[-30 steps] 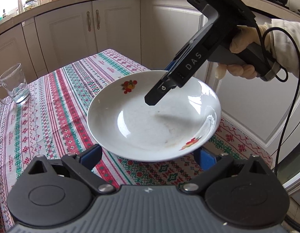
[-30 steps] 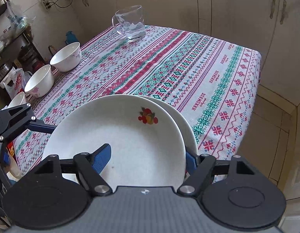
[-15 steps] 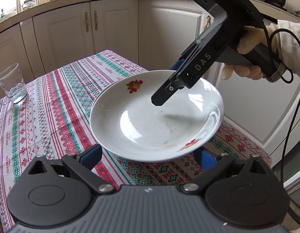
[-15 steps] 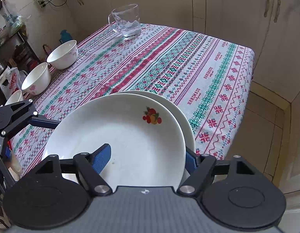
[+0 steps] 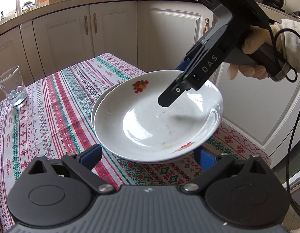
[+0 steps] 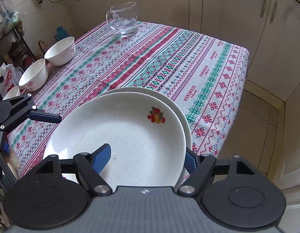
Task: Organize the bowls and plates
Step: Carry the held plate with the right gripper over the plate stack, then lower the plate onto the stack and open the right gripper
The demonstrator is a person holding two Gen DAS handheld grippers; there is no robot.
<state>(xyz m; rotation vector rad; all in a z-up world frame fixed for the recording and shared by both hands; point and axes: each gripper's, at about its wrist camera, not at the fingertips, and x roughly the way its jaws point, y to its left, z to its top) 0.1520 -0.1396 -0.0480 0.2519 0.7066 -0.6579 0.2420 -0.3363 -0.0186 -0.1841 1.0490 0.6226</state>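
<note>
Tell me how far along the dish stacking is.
Done: nothing clearly stacked yet. In hand: the right tool grips the fruit-print plate, tilted just over a second plate. Left: settle it, then gather the three bowls, standing apart by the table edge.

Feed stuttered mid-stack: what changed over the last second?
Barely anything. The right claw, clamped on the fruit-print plate, drew it slightly toward itself, so more of the lower plate shows at its far rim. Nothing gripped or released. The left claw stays open at the plates' near edge; glass and bowls unmoved.
</note>
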